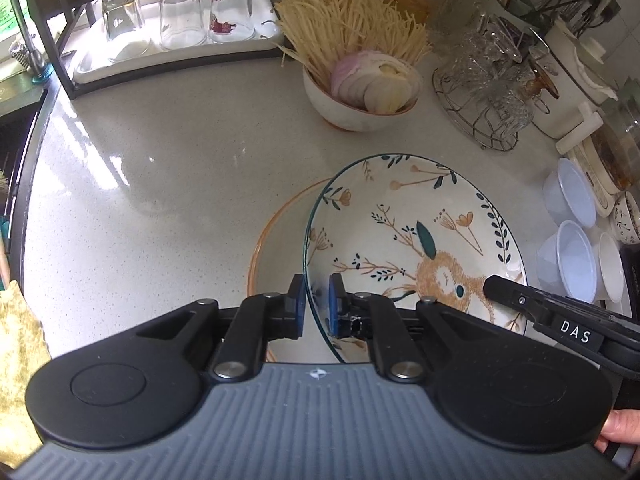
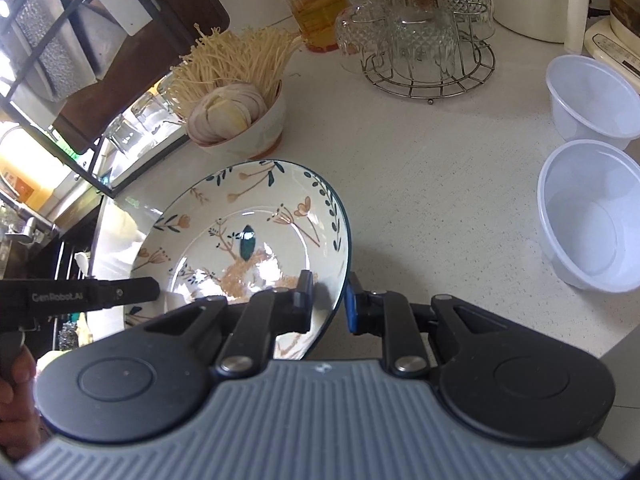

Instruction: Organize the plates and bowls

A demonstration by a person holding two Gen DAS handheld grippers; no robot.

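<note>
The floral plate (image 1: 416,240) is gripped by both claws at once and is held tilted above the tabletop (image 1: 160,168). In the left wrist view the left claw (image 1: 317,306) is clamped on the plate's near-left rim – one blue pad (image 1: 333,304) is pressed against the inner face, the other against the outer face. The right claw (image 2: 329,302) is seen in its own view straddling the plate's right rim, with one finger inside the bowl of the plate and the blue-padded finger outside; the rim is pinched between them.

Under the floral plate, partly covered by it, an orange-rimmed plate (image 1: 272,248) lies flat on the tabletop near its front edge. Whether the two plates touch cannot be told.

Toward the back edge a ceramic bowl (image 1: 340,108) is set – filled with sliced onion and enoki mushrooms. To its right a wire rack (image 1: 476,120) carrying upturned crystal glasses is placed, and along the right edge of the tabletop two clear plastic bowls (image 2: 588,216) are stood side by side. At the back-left corner three upturned tumblers (image 1: 180,16) are kept on a white tray beneath a dark shelf frame.
</note>
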